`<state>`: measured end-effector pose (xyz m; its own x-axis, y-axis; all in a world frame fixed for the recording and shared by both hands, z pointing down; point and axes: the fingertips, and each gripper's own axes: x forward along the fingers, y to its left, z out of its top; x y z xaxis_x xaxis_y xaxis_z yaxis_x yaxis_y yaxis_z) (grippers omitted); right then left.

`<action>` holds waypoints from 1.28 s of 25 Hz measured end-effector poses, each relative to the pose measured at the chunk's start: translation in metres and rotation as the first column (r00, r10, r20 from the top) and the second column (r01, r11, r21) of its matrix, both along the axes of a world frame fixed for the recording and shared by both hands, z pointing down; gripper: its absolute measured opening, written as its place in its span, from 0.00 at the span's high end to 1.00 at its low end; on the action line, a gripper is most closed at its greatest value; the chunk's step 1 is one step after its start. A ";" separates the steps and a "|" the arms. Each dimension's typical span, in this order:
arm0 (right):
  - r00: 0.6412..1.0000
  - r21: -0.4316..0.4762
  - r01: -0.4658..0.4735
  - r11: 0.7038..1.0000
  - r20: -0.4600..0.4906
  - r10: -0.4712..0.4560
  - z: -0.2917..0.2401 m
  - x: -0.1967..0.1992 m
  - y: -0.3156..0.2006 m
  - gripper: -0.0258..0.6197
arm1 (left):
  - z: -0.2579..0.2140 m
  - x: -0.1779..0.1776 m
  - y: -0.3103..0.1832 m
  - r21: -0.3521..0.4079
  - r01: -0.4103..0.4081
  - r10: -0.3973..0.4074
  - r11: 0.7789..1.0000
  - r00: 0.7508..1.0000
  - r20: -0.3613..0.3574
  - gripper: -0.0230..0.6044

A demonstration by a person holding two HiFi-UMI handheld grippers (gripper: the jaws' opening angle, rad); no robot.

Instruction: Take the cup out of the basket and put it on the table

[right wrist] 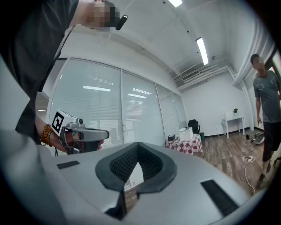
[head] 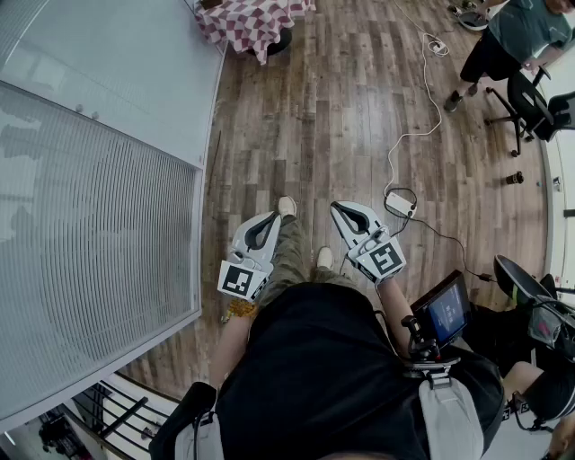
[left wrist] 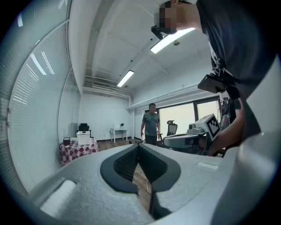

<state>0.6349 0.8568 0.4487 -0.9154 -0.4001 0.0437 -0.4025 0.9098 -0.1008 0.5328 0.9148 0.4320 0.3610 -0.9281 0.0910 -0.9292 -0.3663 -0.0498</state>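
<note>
Left tool point(head: 271, 218) and right tool point(head: 339, 208) held level at frame centre, above wood floor point(head: 341, 108). Both tools seen shut, tips met, nothing gripped. Cup found in no view. Checked table point(head: 254, 22) seen at top of frame; person point(head: 514, 36) at upper right.

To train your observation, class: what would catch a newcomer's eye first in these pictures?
The left tongs and right tongs, both shut and empty, jut level over the wood floor at mid-picture. A checked table stands at the far end, by the glass wall on the left.
</note>
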 end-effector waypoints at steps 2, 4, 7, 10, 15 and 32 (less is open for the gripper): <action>1.000 0.006 0.012 1.000 0.009 -0.012 0.011 -0.009 -0.009 0.94 | 0.006 -0.009 -0.011 -0.003 -0.008 0.008 1.000 1.000 0.013 0.96; 1.000 0.010 0.013 1.000 0.013 -0.013 0.015 -0.021 -0.021 0.94 | 0.011 -0.020 -0.026 -0.003 -0.018 0.018 1.000 1.000 0.015 0.96; 1.000 0.002 0.007 1.000 0.020 -0.008 0.013 -0.043 -0.048 0.94 | 0.007 -0.040 -0.058 0.015 -0.025 0.025 1.000 1.000 -0.009 0.96; 1.000 0.001 0.008 1.000 0.015 -0.008 0.007 -0.070 -0.078 0.94 | 0.006 -0.066 -0.094 0.020 -0.026 0.027 0.999 0.999 -0.036 0.96; 0.999 0.007 0.038 0.999 -0.016 -0.038 -0.003 -0.126 -0.134 0.94 | 0.005 -0.117 -0.160 0.039 -0.041 0.043 0.998 0.997 -0.056 0.96; 0.996 0.044 0.048 0.998 -0.071 -0.044 -0.021 -0.297 -0.276 0.94 | 0.001 -0.280 -0.305 0.084 -0.090 0.100 0.992 0.987 -0.126 0.96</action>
<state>0.3379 0.5807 0.4273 -0.9283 -0.3607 0.0908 -0.3647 0.9306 -0.0316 0.2527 0.6094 0.4330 0.4521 -0.8913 -0.0333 -0.8907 -0.4532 0.0367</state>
